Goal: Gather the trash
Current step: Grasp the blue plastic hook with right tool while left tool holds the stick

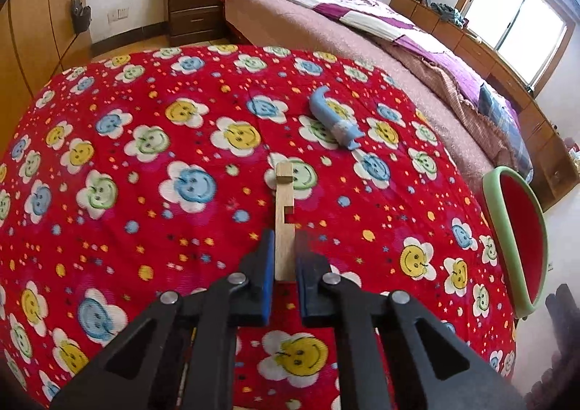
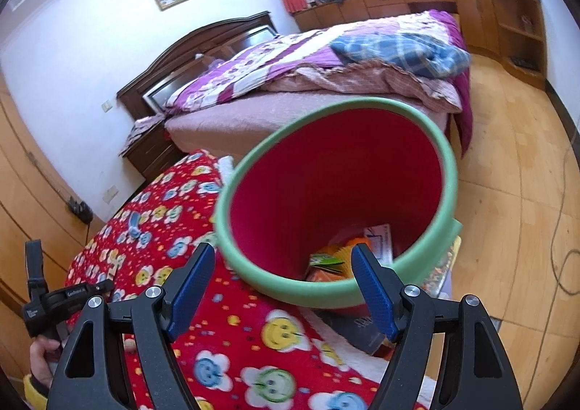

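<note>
Left gripper (image 1: 282, 261) clamped on near end of pale notched wooden strip (image 1: 283, 214); strip lies on red smiley-flower cloth (image 1: 145, 163), long axis running straight ahead of fingers. Red bucket with green rim (image 1: 507, 229) sits at cloth's right edge, nearer right gripper (image 2: 282, 287), whose jaws stand apart, empty. Right wrist view alone shows wrappers (image 2: 328, 261) inside bucket; left wrist view alone shows grip. Blue plastic piece (image 1: 335, 120) lies beyond strip.

A small white brand mark stands on the black device (image 2: 69, 296) at the lower left of the right wrist view, too blurred to read. White letters on the dark flat object (image 2: 366, 328) under the bin are likewise illegible.
</note>
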A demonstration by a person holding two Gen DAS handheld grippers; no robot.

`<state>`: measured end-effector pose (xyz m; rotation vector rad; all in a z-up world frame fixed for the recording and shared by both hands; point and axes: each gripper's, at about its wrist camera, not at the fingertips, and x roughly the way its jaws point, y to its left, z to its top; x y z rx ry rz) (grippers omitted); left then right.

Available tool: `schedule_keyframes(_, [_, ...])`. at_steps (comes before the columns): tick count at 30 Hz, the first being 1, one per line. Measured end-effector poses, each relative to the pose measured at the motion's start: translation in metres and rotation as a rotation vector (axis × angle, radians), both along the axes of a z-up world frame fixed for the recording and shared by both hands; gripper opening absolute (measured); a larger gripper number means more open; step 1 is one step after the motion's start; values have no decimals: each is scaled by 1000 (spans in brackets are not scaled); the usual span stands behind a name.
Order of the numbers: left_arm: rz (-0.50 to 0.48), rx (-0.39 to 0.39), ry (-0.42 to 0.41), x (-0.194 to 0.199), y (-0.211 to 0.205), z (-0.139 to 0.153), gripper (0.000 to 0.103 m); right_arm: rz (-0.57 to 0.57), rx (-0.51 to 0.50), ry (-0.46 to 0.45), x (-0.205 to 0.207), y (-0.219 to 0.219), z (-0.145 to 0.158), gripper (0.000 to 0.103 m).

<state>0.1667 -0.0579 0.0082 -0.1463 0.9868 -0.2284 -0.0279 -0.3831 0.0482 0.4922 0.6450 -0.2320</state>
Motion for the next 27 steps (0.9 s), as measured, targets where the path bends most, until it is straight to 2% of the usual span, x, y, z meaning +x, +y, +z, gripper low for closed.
schedule_keyframes(6, [24, 15, -61, 5, 25, 22, 10, 87, -15, 11, 26, 29, 11, 78])
schedule_keyframes(13, [96, 83, -118, 23, 60, 34, 10, 229, -24, 31, 64, 72, 30, 78])
schedule_keyframes(18, [145, 105, -115, 40, 83, 25, 10, 301, -81, 46, 99, 107, 35, 78])
schedule_keyframes(27, [225, 28, -92, 49, 115, -4, 10, 451, -140, 66, 172, 167, 8, 79])
